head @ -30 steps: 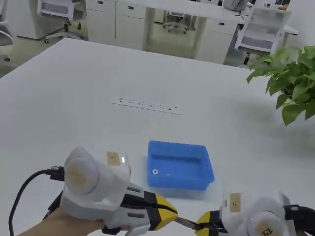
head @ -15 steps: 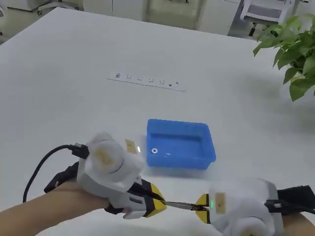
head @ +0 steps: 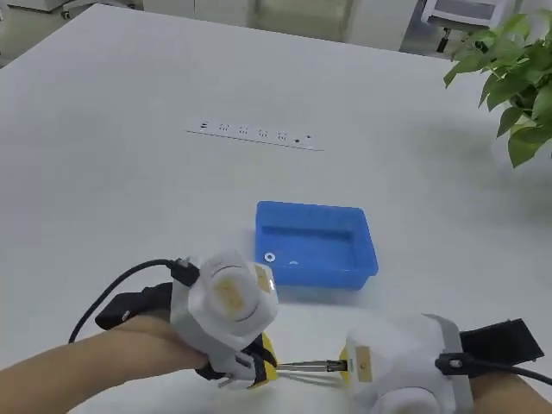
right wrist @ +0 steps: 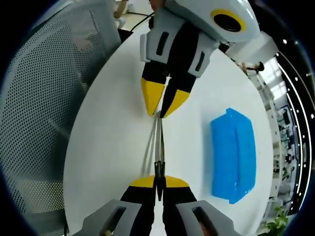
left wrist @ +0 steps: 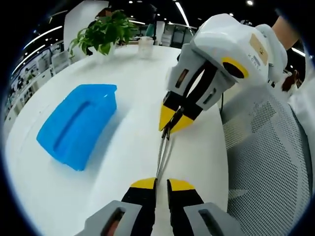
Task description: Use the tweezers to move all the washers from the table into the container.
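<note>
The metal tweezers (head: 304, 366) lie level between my two grippers near the table's front edge. The left gripper (head: 267, 366) is shut on one end and the right gripper (head: 343, 366) is shut on the other, tip to tip. In the left gripper view the tweezers (left wrist: 163, 150) run from my jaws to the right gripper (left wrist: 175, 119). In the right gripper view the tweezers (right wrist: 155, 140) reach the left gripper (right wrist: 162, 104). The blue container (head: 362, 246) stands just beyond, with one small washer (head: 270, 257) inside near its left wall.
A white power strip (head: 254, 135) lies flat farther back on the white table (head: 129, 155). A green plant (head: 517, 69) stands at the far right. A mesh chair (left wrist: 261, 162) is beside the table's near edge.
The head camera has tipped down and the picture shifted. The left gripper has turned and drawn nearer the right one. Both keep hold of the tweezers.
</note>
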A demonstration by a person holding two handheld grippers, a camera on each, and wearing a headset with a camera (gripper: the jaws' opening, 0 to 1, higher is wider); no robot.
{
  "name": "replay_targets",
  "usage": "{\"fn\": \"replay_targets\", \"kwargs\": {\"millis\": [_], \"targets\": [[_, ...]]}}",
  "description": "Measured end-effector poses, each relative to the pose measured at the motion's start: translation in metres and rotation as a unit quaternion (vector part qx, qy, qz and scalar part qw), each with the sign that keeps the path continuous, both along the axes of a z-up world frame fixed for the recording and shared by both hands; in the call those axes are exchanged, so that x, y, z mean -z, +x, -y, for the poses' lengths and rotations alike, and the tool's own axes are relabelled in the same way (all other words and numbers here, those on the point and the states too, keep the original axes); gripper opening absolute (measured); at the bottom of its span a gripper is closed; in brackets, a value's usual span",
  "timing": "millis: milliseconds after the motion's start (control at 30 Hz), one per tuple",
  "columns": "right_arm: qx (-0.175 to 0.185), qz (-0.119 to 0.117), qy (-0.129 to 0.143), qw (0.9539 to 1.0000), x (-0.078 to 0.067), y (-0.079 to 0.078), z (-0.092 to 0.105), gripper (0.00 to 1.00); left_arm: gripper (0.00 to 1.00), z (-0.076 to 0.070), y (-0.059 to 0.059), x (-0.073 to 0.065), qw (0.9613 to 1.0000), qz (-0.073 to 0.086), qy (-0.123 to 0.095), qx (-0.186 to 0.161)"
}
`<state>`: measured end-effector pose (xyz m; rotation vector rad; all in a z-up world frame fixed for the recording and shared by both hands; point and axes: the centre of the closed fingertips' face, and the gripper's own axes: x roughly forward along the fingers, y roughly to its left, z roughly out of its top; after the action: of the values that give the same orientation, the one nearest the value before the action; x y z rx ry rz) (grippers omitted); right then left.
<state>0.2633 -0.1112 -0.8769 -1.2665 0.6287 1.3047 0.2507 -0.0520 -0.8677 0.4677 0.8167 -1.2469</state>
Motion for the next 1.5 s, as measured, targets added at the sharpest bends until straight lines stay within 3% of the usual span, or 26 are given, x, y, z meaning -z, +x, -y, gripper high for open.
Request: {"fn": "replay_targets", "kwargs": {"millis": [67, 267, 367, 433, 467, 500, 533, 567, 667, 733, 800, 867, 967, 1067, 1100, 1167, 1200, 1300, 1433, 1500], "targets": [[-0.002, 0.002, 0.002, 1.0000, 0.000, 0.001, 0.000, 0.00, 0.06, -0.002, 0.000, 0.000, 1.0000, -0.005, 0.007, 0.002], [-0.007, 0.006, 0.012, 0.9999, 0.000, 0.000, 0.001, 0.00, 0.09, -0.004, 0.007, -0.002, 0.9999, 0.004, 0.014, 0.002], [-0.020, 0.016, 0.011, 0.9996, 0.000, 0.000, 0.002, 0.00, 0.11, -0.011, 0.006, 0.010, 0.9982, 0.016, 0.050, 0.028], [-0.021, 0.017, 0.013, 0.9995, 0.001, 0.000, 0.002, 0.00, 0.10, -0.012, 0.002, 0.014, 0.9981, 0.005, 0.057, 0.026], [-0.022, 0.020, 0.015, 0.9994, 0.001, 0.001, 0.002, 0.00, 0.08, -0.008, 0.007, 0.011, 0.9986, 0.017, 0.043, 0.027], [-0.022, 0.021, 0.016, 0.9994, 0.000, 0.001, 0.001, 0.00, 0.06, -0.011, 0.005, 0.014, 0.9981, 0.009, 0.054, 0.027], [-0.019, 0.020, 0.020, 0.9994, 0.000, 0.001, 0.000, 0.00, 0.04, -0.009, 0.006, 0.015, 0.9979, 0.017, 0.052, 0.035], [-0.017, 0.018, 0.023, 0.9994, 0.001, 0.001, 0.000, 0.01, 0.00, -0.010, 0.011, 0.015, 0.9965, 0.039, 0.060, 0.042], [0.018, 0.012, 0.042, 0.9989, 0.003, 0.004, -0.001, 0.02, 0.00, -0.009, 0.008, 0.015, 0.9958, 0.044, 0.062, 0.052], [0.041, -0.010, 0.055, 0.9976, 0.004, 0.001, -0.001, 0.03, 0.00, -0.009, 0.007, 0.014, 0.9955, 0.049, 0.064, 0.051], [0.069, -0.029, 0.074, 0.9944, 0.005, -0.001, -0.001, 0.04, 0.00, -0.010, 0.007, 0.014, 0.9943, 0.062, 0.067, 0.057], [0.091, -0.036, 0.085, 0.9916, 0.003, -0.002, 0.000, 0.05, 0.00, -0.009, 0.005, 0.014, 0.9939, 0.064, 0.068, 0.058], [0.136, -0.069, 0.105, 0.9826, 0.003, -0.004, 0.000, 0.07, 0.00, -0.009, 0.006, 0.013, 0.9939, 0.066, 0.070, 0.054], [0.194, -0.110, 0.129, 0.9662, 0.002, -0.007, 0.002, 0.09, 0.00, -0.008, 0.006, 0.013, 0.9946, 0.059, 0.073, 0.043], [0.211, -0.113, 0.137, 0.9612, 0.002, -0.006, 0.005, 0.09, 0.00, -0.008, 0.006, 0.013, 0.9946, 0.060, 0.074, 0.042], [0.225, -0.115, 0.135, 0.9581, 0.004, -0.007, 0.010, 0.09, 0.00, -0.008, 0.005, 0.013, 0.9942, 0.062, 0.077, 0.041], [0.245, -0.115, 0.149, 0.9511, 0.002, -0.007, 0.011, 0.10, 0.00, -0.007, 0.005, 0.012, 0.9941, 0.064, 0.078, 0.041], [0.266, -0.120, 0.156, 0.9438, -0.001, -0.011, 0.016, 0.12, 0.00, -0.007, 0.005, 0.013, 0.9939, 0.068, 0.079, 0.036], [0.315, -0.121, 0.191, 0.9220, -0.015, -0.013, 0.019, 0.16, 0.00, -0.007, 0.005, 0.012, 0.9942, 0.066, 0.082, 0.023], [0.344, -0.120, 0.207, 0.9079, -0.024, -0.013, 0.022, 0.19, 0.04, -0.007, 0.004, 0.012, 0.9948, 0.062, 0.079, 0.016]]}}
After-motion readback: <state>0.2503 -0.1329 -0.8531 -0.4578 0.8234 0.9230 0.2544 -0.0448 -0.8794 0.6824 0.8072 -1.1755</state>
